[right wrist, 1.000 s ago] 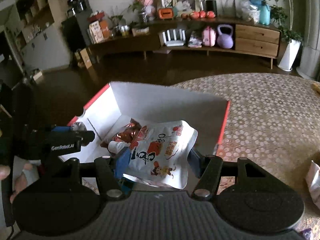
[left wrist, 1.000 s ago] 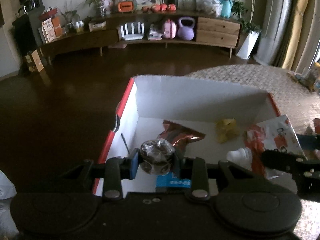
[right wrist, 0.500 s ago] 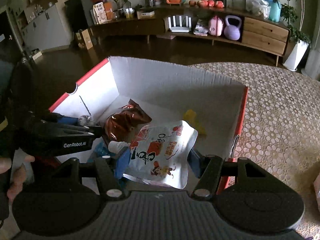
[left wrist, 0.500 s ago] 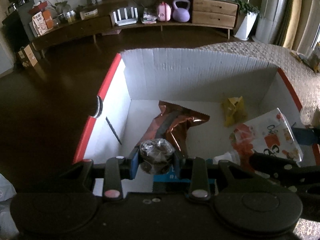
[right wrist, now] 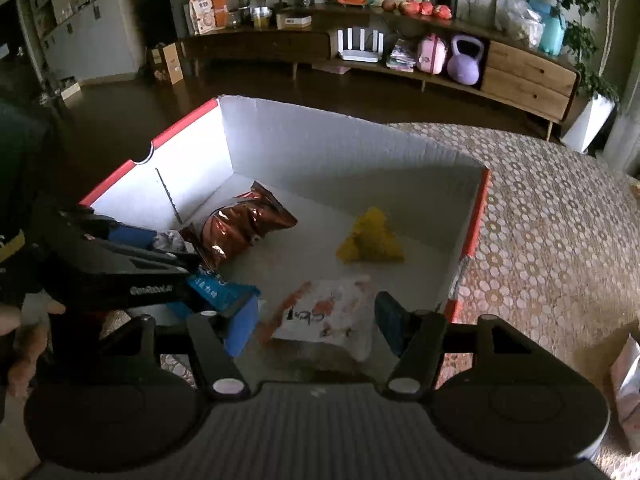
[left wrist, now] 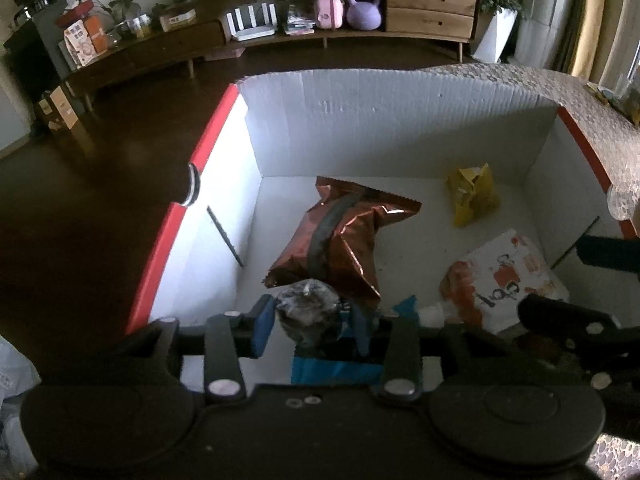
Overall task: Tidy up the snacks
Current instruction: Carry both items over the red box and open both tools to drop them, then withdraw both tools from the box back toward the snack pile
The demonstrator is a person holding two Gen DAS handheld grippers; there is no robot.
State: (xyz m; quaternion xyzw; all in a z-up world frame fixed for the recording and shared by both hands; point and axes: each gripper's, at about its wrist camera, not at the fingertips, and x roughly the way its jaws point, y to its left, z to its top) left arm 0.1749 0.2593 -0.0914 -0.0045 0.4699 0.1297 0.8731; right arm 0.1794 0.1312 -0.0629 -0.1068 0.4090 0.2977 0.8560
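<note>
A white cardboard box with red edges (left wrist: 248,148) (right wrist: 280,148) stands open below both grippers. In it lie a brown foil bag (left wrist: 340,236) (right wrist: 240,228), a yellow packet (left wrist: 472,196) (right wrist: 370,242), a blue packet (right wrist: 212,288) and a white pouch with red print (left wrist: 508,272) (right wrist: 324,316). My left gripper (left wrist: 310,322) is shut on a small clear-wrapped dark snack (left wrist: 308,312) (right wrist: 168,240) over the box's near left corner. My right gripper (right wrist: 316,324) is open, its jaws wide apart above the white pouch, which lies loose on the box floor.
The box sits at the edge of a patterned beige surface (right wrist: 552,220). Dark wooden floor (left wrist: 80,184) lies to the left. A long low sideboard (right wrist: 400,52) with ornaments stands along the far wall. A white bag (right wrist: 628,372) lies at the right.
My right gripper opened and the white pouch dropped from it onto the box floor. Both grippers moved further over and down into the box. The left still holds its snack.
</note>
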